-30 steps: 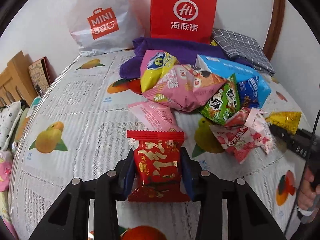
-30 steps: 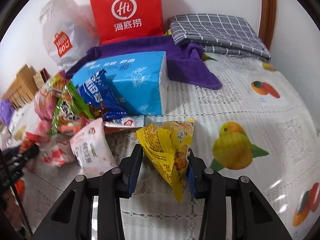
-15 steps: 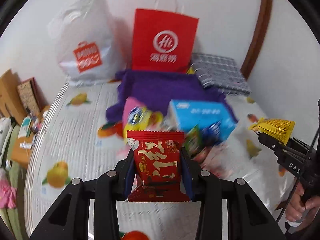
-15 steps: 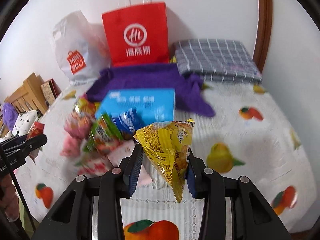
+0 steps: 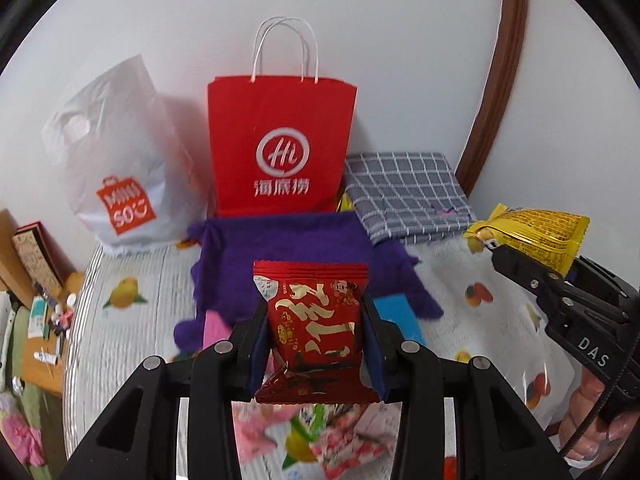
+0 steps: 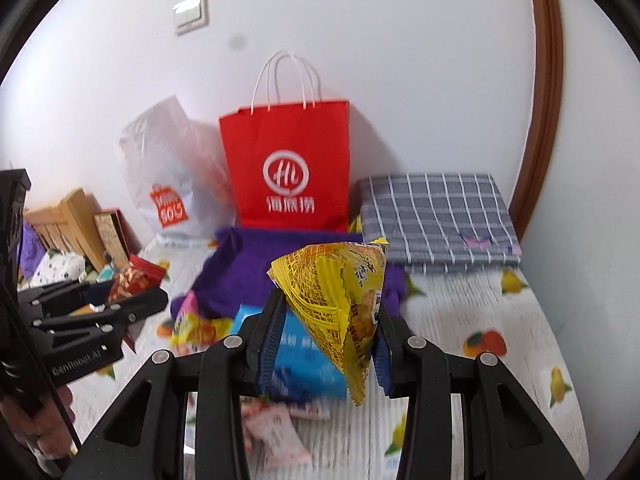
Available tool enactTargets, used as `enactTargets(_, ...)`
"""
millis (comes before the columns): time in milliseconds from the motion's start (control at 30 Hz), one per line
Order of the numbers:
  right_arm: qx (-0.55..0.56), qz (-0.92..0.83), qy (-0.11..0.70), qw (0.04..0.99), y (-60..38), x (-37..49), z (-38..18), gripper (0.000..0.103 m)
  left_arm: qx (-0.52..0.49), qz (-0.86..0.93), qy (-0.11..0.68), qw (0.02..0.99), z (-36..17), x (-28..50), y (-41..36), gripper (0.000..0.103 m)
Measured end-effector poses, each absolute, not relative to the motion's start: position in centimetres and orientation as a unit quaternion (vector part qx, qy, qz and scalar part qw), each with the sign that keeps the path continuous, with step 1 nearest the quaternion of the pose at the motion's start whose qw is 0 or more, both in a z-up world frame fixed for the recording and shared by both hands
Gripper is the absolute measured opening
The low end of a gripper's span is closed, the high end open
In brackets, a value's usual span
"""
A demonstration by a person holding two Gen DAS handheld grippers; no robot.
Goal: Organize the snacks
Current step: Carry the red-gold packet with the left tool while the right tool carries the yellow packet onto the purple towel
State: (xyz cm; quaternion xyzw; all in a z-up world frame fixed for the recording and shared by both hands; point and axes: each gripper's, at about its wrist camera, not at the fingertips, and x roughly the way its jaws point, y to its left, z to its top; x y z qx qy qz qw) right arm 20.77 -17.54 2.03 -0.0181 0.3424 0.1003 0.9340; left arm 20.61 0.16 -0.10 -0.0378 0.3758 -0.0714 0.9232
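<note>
My red snack packet (image 5: 316, 328), glossy with gold script and a crimped top edge, stands upright in my left claw (image 5: 316, 344), whose jaws are nearly closed and pinch its sides above the fruit-print bench (image 5: 132, 280). My right claw (image 6: 328, 328) pinches the yellow triangular snack pouch (image 6: 340, 300) the same way, point hanging down. Below lie the loose snacks (image 5: 320, 436) and blue box (image 6: 296, 364), with the red paper bag (image 5: 280, 152) standing against the wall.
</note>
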Motion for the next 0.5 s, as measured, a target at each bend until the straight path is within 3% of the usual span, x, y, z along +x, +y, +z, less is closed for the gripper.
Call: enactTargets(500, -0.01, 0.118, 0.34, 0.933, -17.0, 27.7, 2.5, 0.04, -0.041, -0.07, 0.37, 0.926, 1.4, 26.5, 1.0, 0.038)
